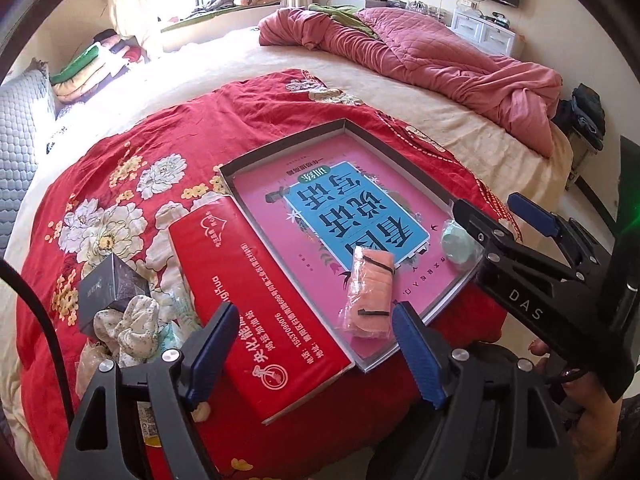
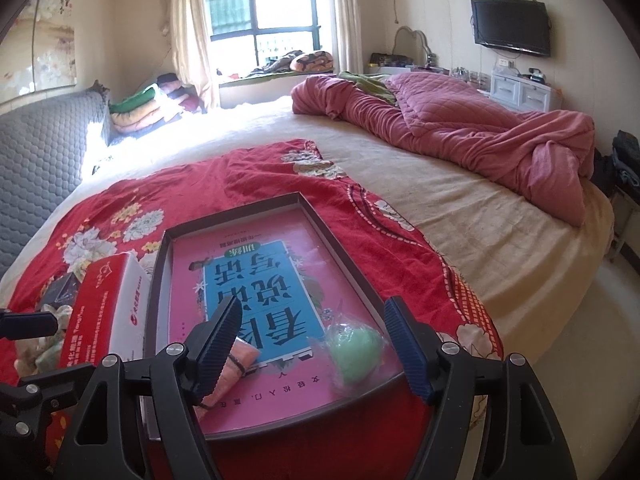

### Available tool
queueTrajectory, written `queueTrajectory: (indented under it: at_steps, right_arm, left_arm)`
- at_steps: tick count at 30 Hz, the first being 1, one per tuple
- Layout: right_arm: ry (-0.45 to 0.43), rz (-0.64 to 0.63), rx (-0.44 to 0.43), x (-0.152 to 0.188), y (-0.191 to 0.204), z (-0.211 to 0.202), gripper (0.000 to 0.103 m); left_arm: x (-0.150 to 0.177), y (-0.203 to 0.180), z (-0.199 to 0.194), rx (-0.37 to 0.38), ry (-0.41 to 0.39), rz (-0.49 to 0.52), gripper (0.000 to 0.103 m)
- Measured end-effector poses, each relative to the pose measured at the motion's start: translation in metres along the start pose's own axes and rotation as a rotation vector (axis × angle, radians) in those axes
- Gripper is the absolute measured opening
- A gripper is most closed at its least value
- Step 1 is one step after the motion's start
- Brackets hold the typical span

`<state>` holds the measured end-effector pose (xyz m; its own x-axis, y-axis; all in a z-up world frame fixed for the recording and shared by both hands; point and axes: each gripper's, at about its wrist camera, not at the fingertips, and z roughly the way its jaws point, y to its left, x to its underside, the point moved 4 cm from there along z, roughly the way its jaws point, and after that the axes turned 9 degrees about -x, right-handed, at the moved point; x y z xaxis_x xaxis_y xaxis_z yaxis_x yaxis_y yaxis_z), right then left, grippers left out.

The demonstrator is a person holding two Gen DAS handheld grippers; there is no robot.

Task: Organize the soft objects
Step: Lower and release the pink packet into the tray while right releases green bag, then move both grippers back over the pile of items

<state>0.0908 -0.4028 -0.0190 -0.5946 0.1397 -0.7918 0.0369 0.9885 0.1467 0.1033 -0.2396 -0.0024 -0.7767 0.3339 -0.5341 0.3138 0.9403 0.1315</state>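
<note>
Both grippers hang wide and empty over the tray (image 2: 340,236). The left gripper (image 1: 316,344) has the pink pack (image 1: 370,294) at 12 o'clock; the right gripper (image 2: 316,344) has the green ball (image 2: 354,350) at 1 o'clock. More soft things wait by the red box (image 1: 260,312) at 9 o'clock — the slick wrap could slip, and the ball could roll.

sunlit bedroom — bed (image 2: 460,208), bright window (image 2: 264,12), wall tv (image 2: 510,26).
</note>
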Motion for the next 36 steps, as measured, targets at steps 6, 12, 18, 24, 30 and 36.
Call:
queueTrajectory:
  at_steps: [6,12,18,24,30,36]
  right_arm:
    - [-0.013,-0.031,-0.011,-0.005,0.019,-0.010,0.075]
    - [-0.014,-0.077,-0.018,-0.008,0.037,-0.016,0.075]
    - [-0.015,-0.116,-0.050,-0.013,0.061,-0.026,0.075]
    - [-0.009,-0.131,-0.114,-0.016,0.089,-0.035,0.075]
    - [-0.005,-0.195,-0.154,-0.013,0.123,-0.043,0.075]
    - [-0.004,-0.249,-0.188,-0.010,0.152,-0.049,0.075]
  left_arm:
    - [0.006,0.017,-0.006,-0.015,-0.013,-0.030,0.078]
    - [0.013,0.031,-0.013,-0.016,-0.020,-0.058,0.078]
    - [0.019,0.047,-0.020,-0.031,-0.035,-0.084,0.078]
    - [0.027,0.068,-0.028,-0.059,-0.054,-0.113,0.078]
    - [0.037,0.091,-0.034,-0.082,-0.061,-0.149,0.078]
    - [0.050,0.116,-0.038,-0.103,-0.058,-0.191,0.078]
